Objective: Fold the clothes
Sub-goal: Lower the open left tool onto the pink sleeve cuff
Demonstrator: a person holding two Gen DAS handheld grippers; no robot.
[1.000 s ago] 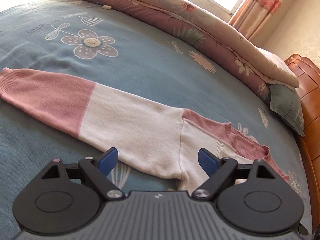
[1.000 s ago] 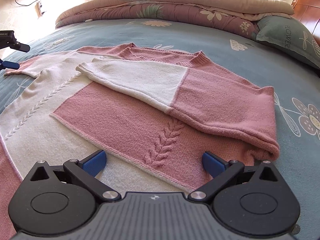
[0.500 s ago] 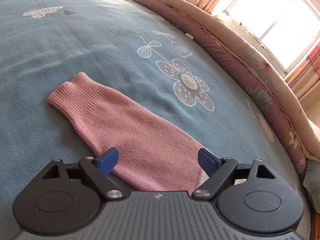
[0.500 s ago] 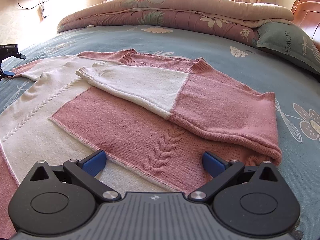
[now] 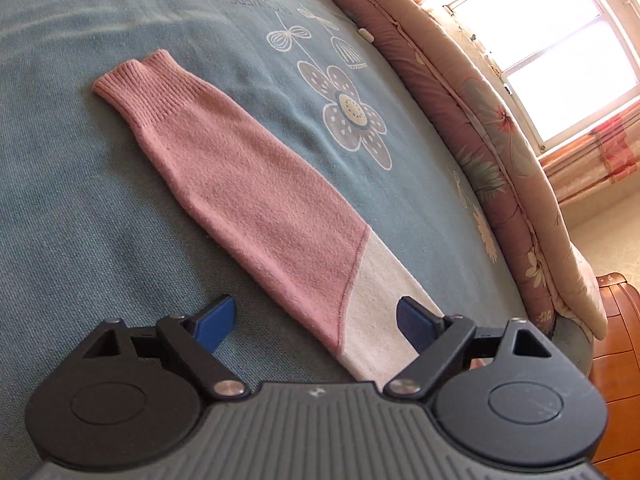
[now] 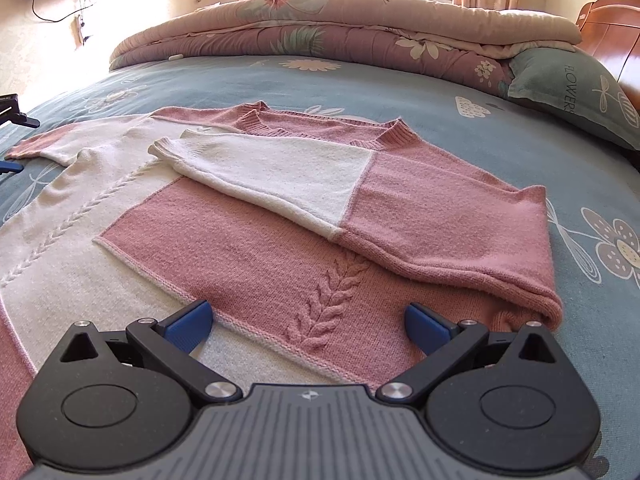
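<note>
The sweater (image 6: 256, 236) lay flat on the blue bedspread (image 5: 80, 208), its far sleeve (image 6: 320, 184) already folded across the chest, the other sleeve (image 5: 248, 200) still stretched out straight on the cover. Since a second earlier the left gripper (image 5: 316, 316) had travelled outward along that sleeve: the shoulder and collar then in its view were gone, and the ribbed pink cuff (image 5: 140, 76) now lay ahead, with the pink-to-white seam between the fingers. Its jaws stood wide and were opening slightly; the sleeve passed beneath them but neither pad pressed on it, so nothing was held. The right gripper (image 6: 308, 324) had not shifted, hovering over the sweater's lower front with jaws equally wide and empty. Assessment: one sleeve fold was complete, and the left hand appeared positioned to take up the outstretched sleeve for the matching fold; no grasp had yet been made.
</note>
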